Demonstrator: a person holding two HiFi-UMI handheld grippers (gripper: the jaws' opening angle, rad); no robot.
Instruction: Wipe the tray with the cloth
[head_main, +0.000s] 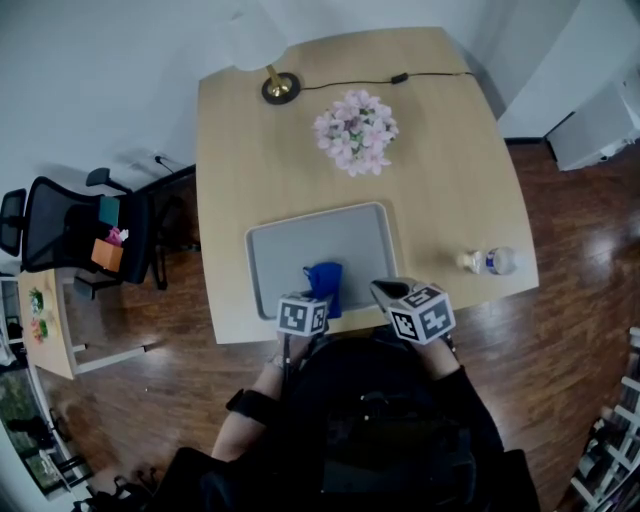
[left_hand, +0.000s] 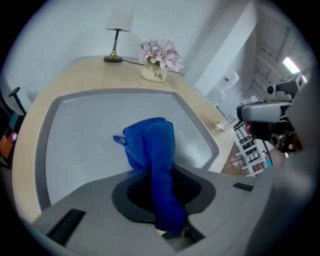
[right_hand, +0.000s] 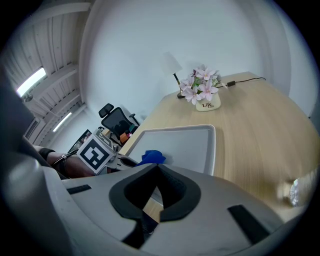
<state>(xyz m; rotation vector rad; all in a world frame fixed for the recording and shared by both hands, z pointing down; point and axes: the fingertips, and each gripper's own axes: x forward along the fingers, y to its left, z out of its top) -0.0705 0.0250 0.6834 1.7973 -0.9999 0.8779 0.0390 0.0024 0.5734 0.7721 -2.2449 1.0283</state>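
A grey tray (head_main: 300, 240) lies on the wooden table near its front edge. A blue cloth (head_main: 325, 285) rests bunched on the tray's near part. My left gripper (head_main: 302, 316) hangs over the tray's front rim and is shut on the cloth. In the left gripper view the cloth (left_hand: 150, 142) runs from the tray (left_hand: 85, 130) back between the jaws of the left gripper (left_hand: 159, 172). My right gripper (head_main: 420, 312) is held just right of the tray's front corner. In the right gripper view its jaws (right_hand: 157, 167) are shut on nothing, with the tray (right_hand: 185, 142) and cloth (right_hand: 150, 157) ahead to the left.
A pot of pink flowers (head_main: 356, 131) stands behind the tray, with a lamp (head_main: 272, 70) and its cable at the far edge. A small plastic bottle (head_main: 490, 261) lies at the table's right edge. An office chair (head_main: 80, 230) stands on the floor to the left.
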